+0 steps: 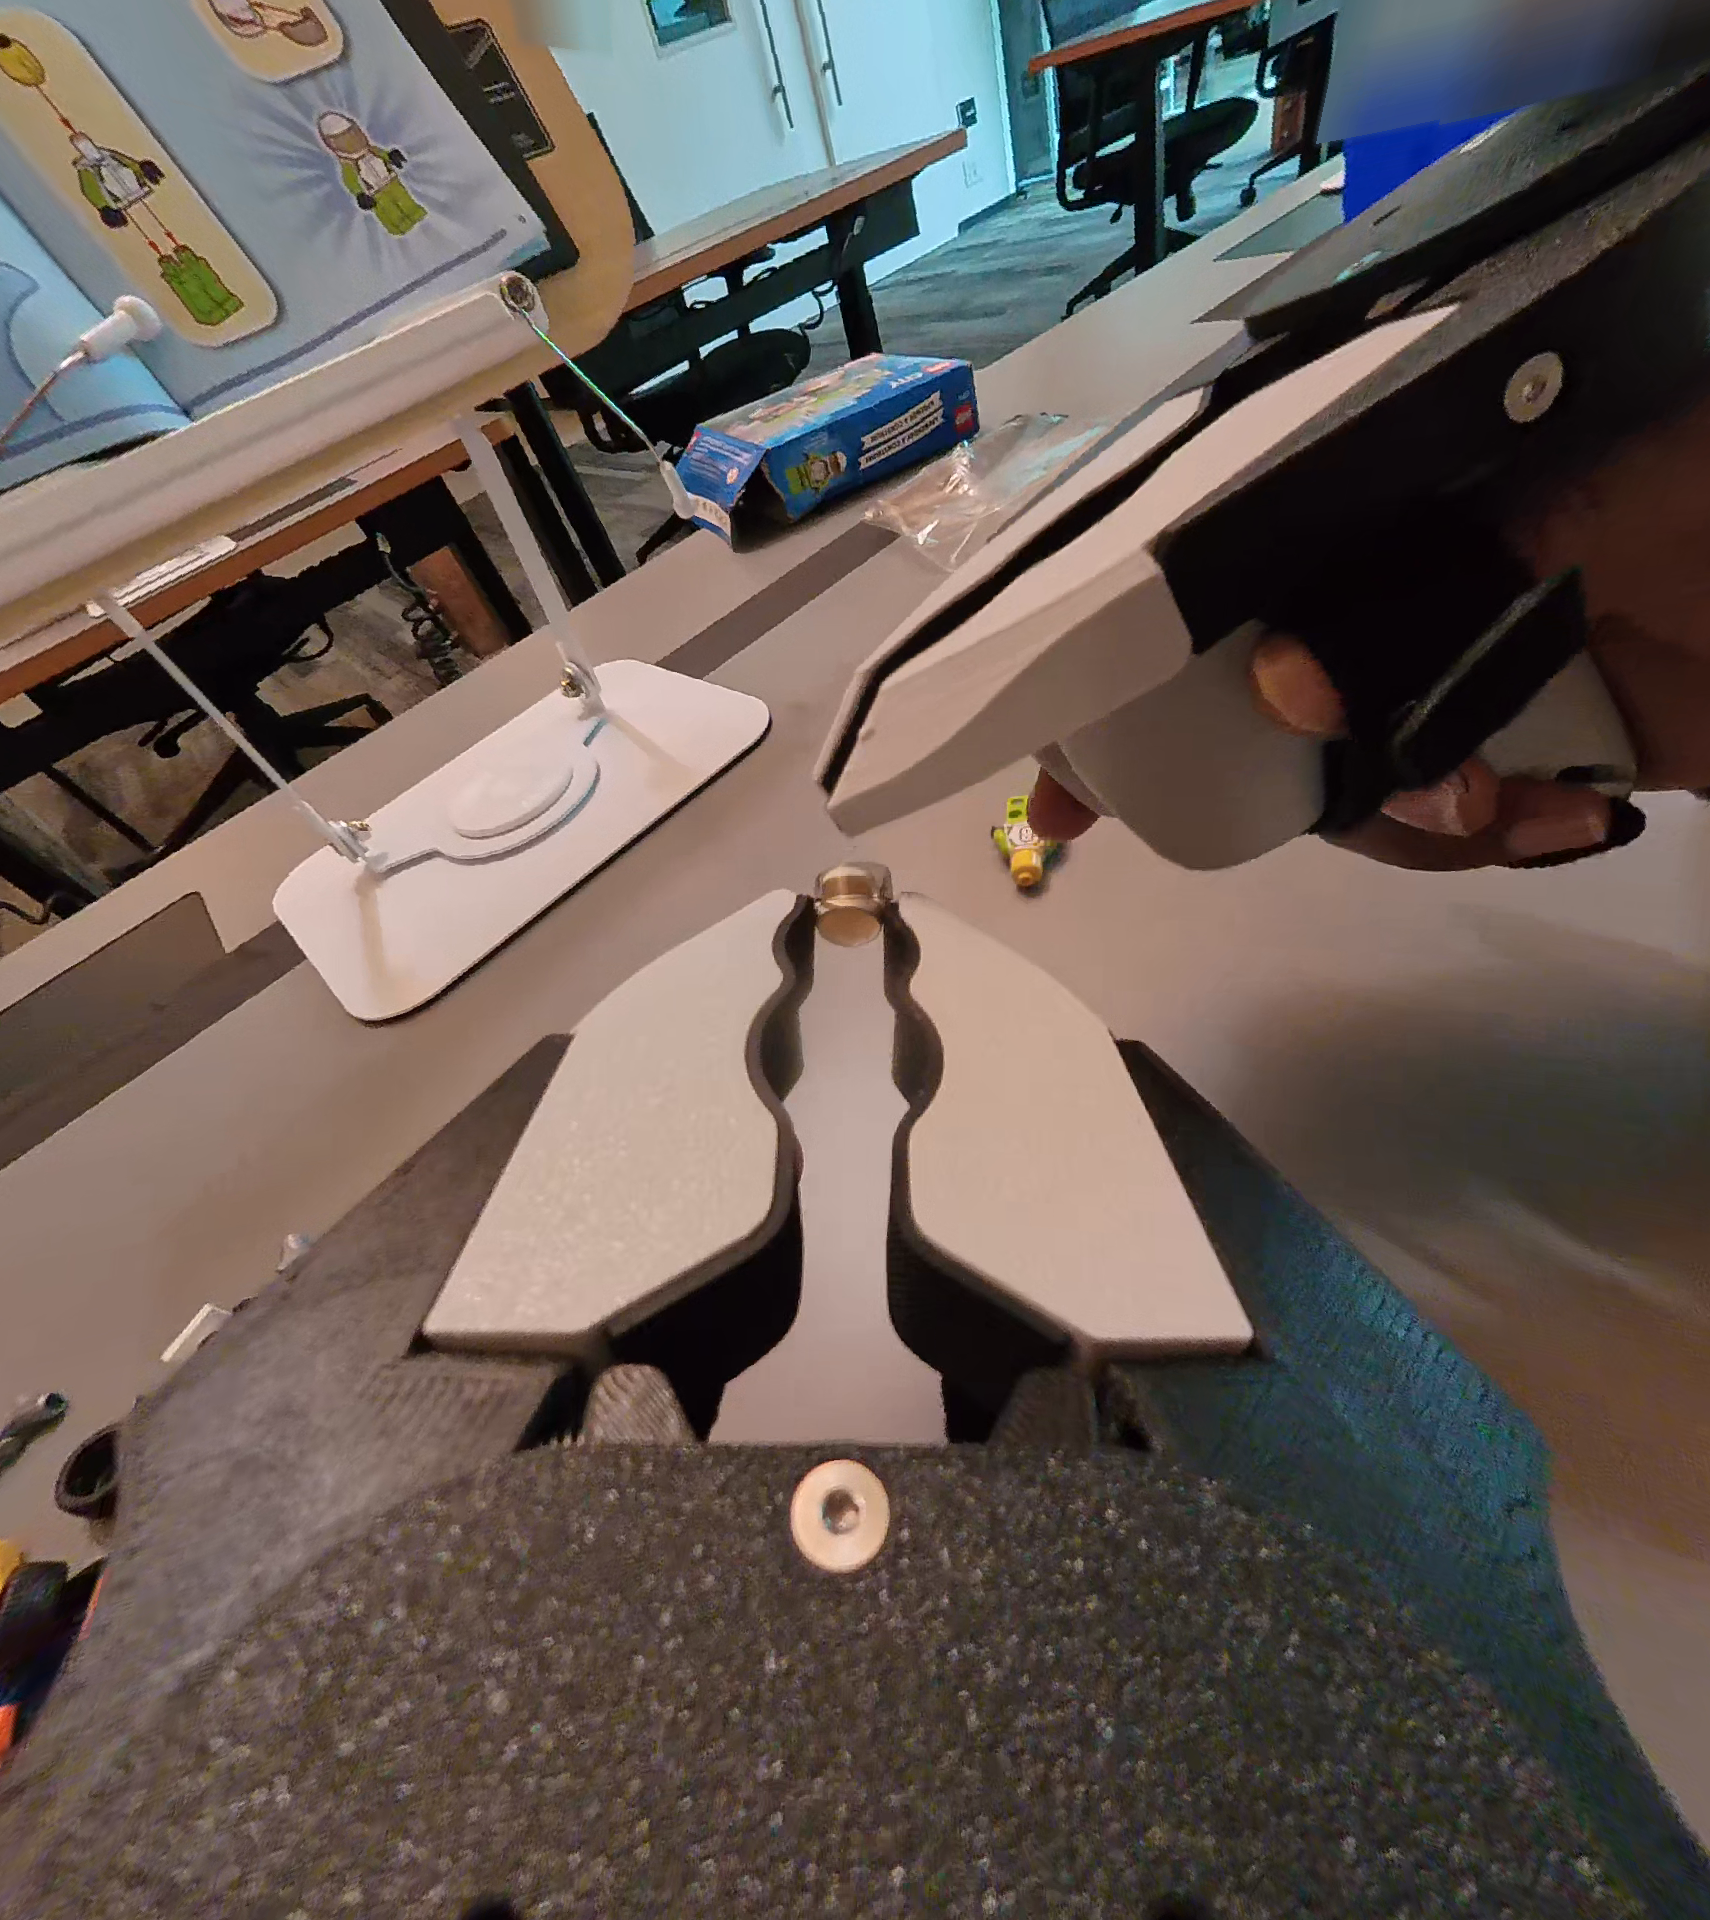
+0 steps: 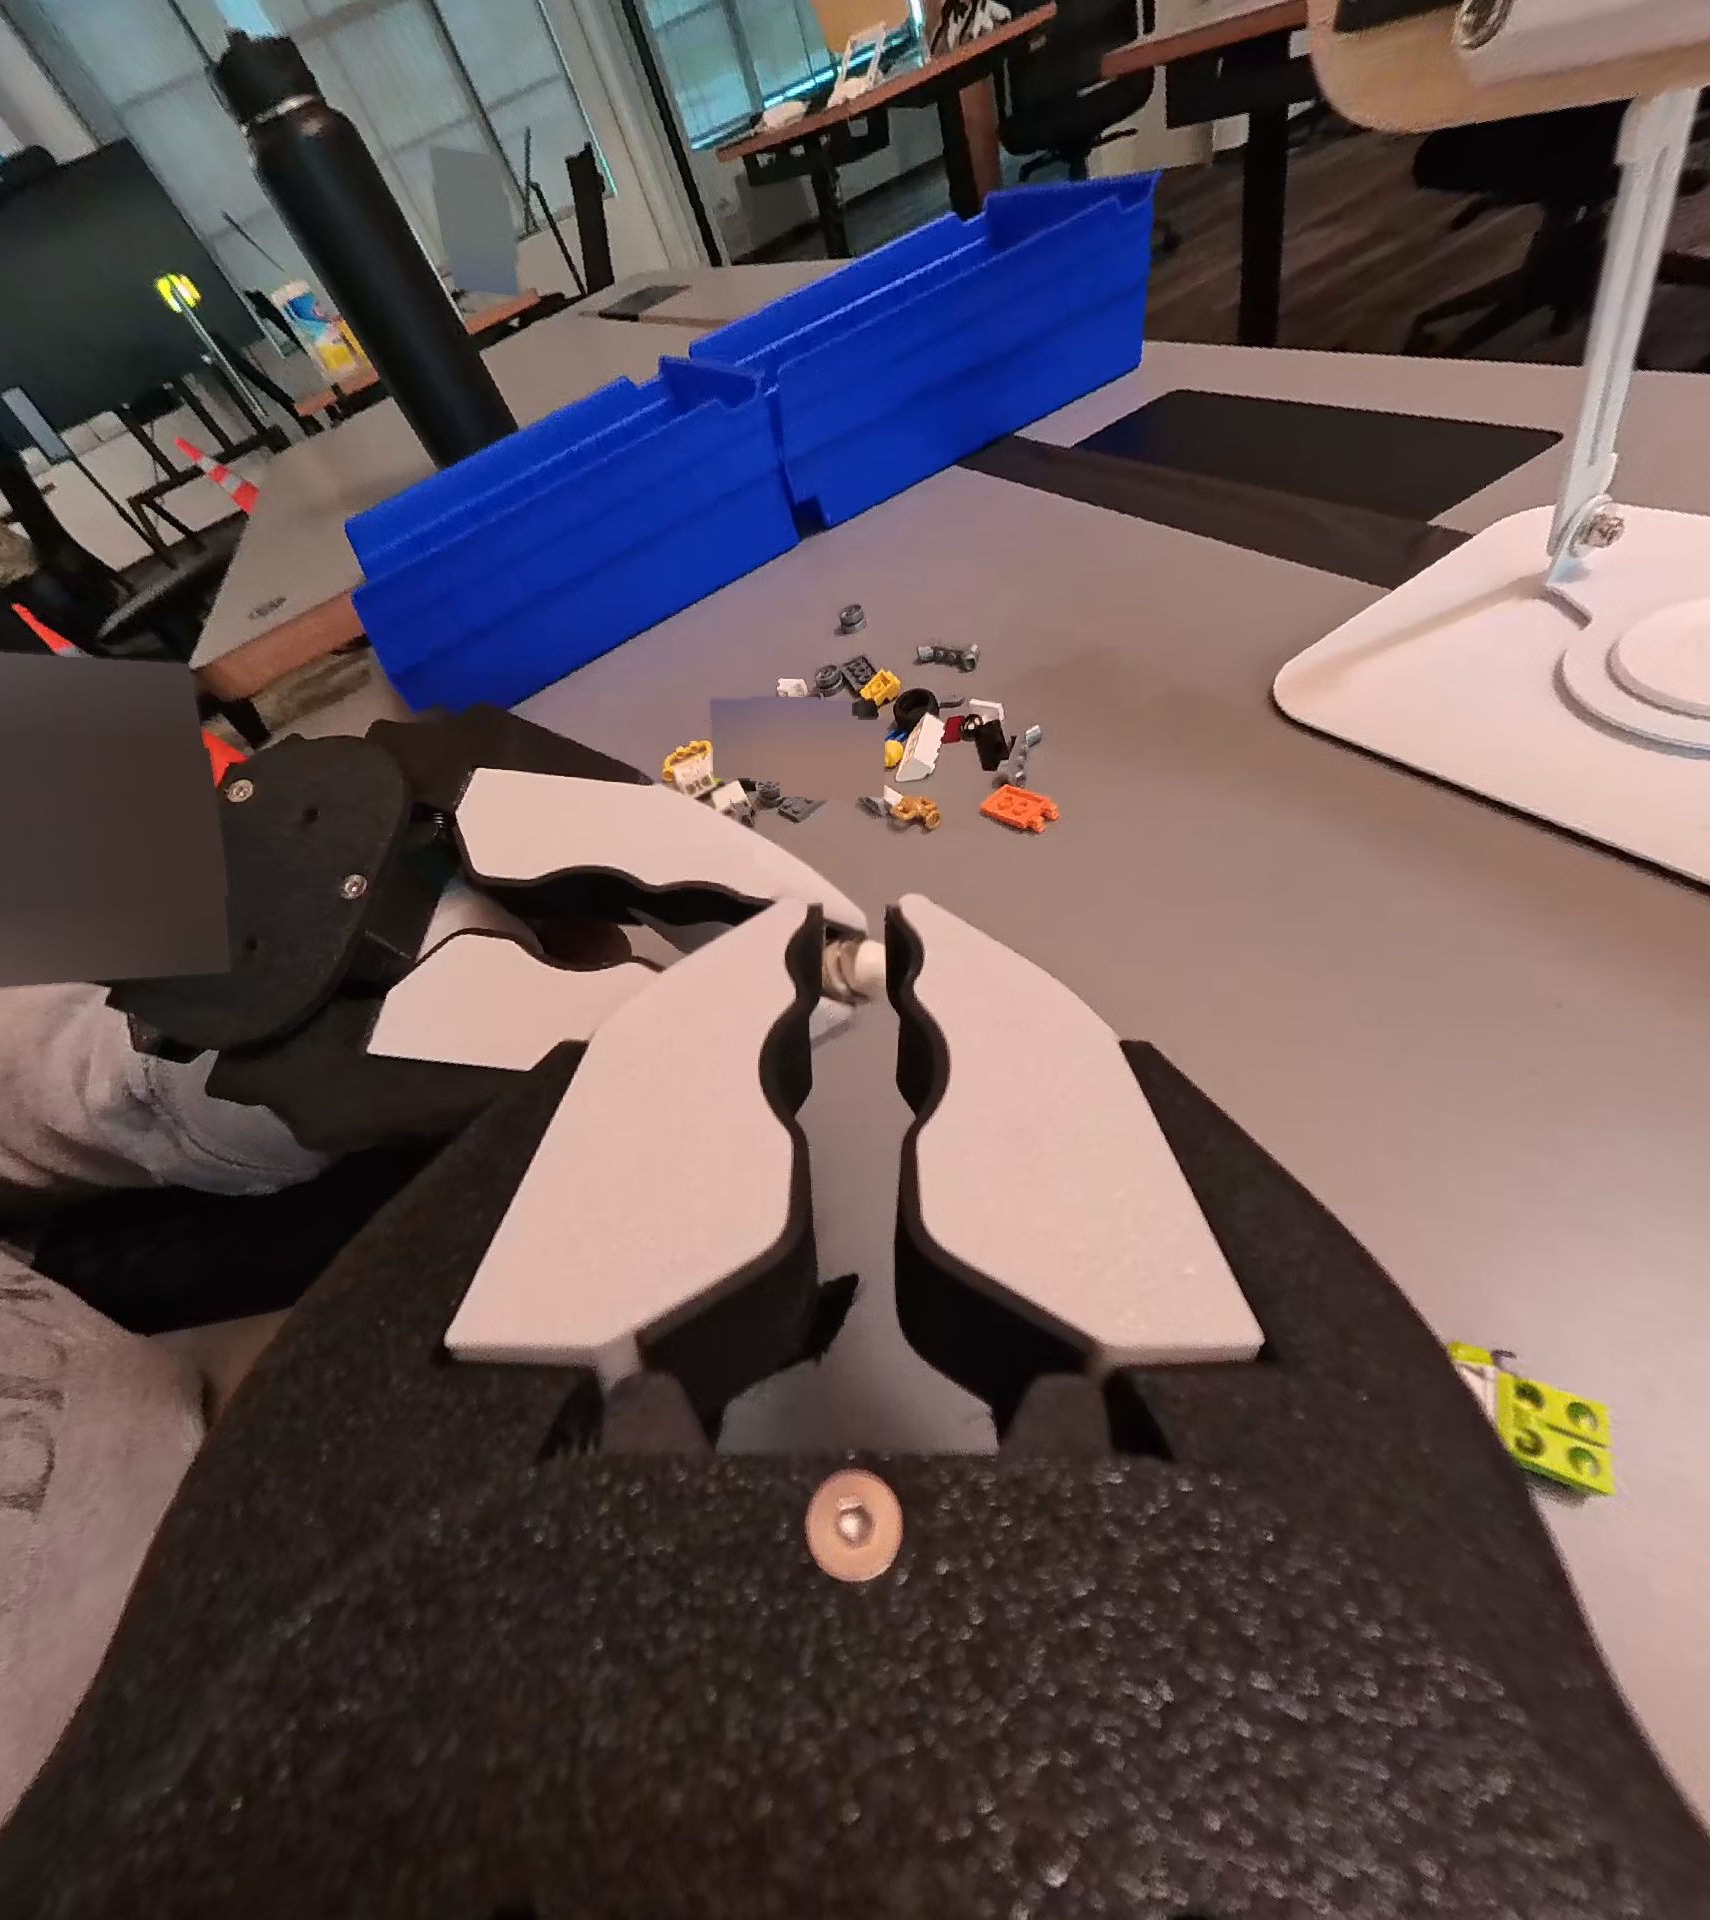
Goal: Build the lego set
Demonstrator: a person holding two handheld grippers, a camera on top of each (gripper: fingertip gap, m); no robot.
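Two grippers in play, and I'm taking the left wrist view first. My left gripper [image 1: 852, 916] is pinching a small round metallic-looking piece [image 1: 852, 906] right at its fingertips, so the claw is clamped on that, hovering over the grey table [image 1: 1246, 1091]. The right gripper [image 1: 846, 795] is coming in from the upper right with a hand [image 1: 1453, 769] wrapped around its grip, its tip sitting just above my held piece; from this side its fingers are looking nearly together. A lime-green minifigure [image 1: 1025, 844] is lying on the table just under that hand. Farther back, a white stand [image 1: 518, 831] is propping up the instruction booklet [image 1: 155, 197], and a blue lego box [image 1: 825, 442] is lying beside a clear plastic bag [image 1: 976, 483]. A few loose bricks are peeking in at the bottom left corner.

Over to the right wrist view. The right gripper [image 2: 851, 971] is showing a narrow gap at its tips, with the small piece [image 2: 856, 966] sitting in that gap; I honestly can't tell if it's gripping it or just lined up around it. The left gripper [image 2: 856, 920] is reaching in from the left, meeting at the same spot. A pile of loose lego parts [image 2: 892, 727] is sitting mid-table, two blue bins [image 2: 757, 447] behind it, and the green minifigure [image 2: 1547, 1423] is lying at the lower right.
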